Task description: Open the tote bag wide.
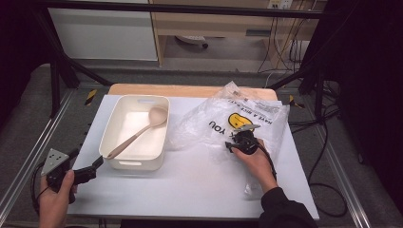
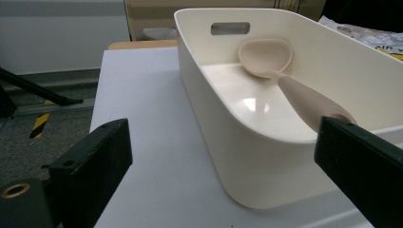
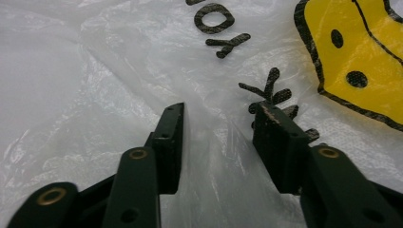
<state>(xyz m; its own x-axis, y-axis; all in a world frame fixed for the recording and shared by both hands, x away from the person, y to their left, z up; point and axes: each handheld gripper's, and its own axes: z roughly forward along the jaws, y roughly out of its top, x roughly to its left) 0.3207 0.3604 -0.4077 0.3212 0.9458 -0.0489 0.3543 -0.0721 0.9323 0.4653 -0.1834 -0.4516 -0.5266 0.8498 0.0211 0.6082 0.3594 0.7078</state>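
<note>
The right gripper (image 1: 236, 141) is set down on a clear plastic bag (image 1: 223, 121) that lies crumpled on the right half of the white table (image 1: 199, 180). In the right gripper view its two black jaws are seen partly open, with a raised fold of the bag's film (image 3: 216, 142) standing between them; the pads are not seen pressing on the fold, and gaps show on both sides. The bag's black lettering (image 3: 216, 21) and a yellow smiley print (image 3: 361, 61) are read at close range there, while in the high view they are small marks beside the gripper.

The left gripper (image 1: 95, 167) is held at the table's near left edge, just beside the near corner of a cream bin (image 1: 159, 156). Its jaws are spread wide and nothing is held; in the left gripper view the bin's near corner (image 2: 266, 180) is framed between them without being touched.

A pale pink ladle (image 1: 138, 135) is laid inside the bin, its bowl toward the far wall and its handle toward the near left corner. A handle slot (image 2: 230, 28) in the bin's far wall is shown plainly in the left gripper view.
</note>
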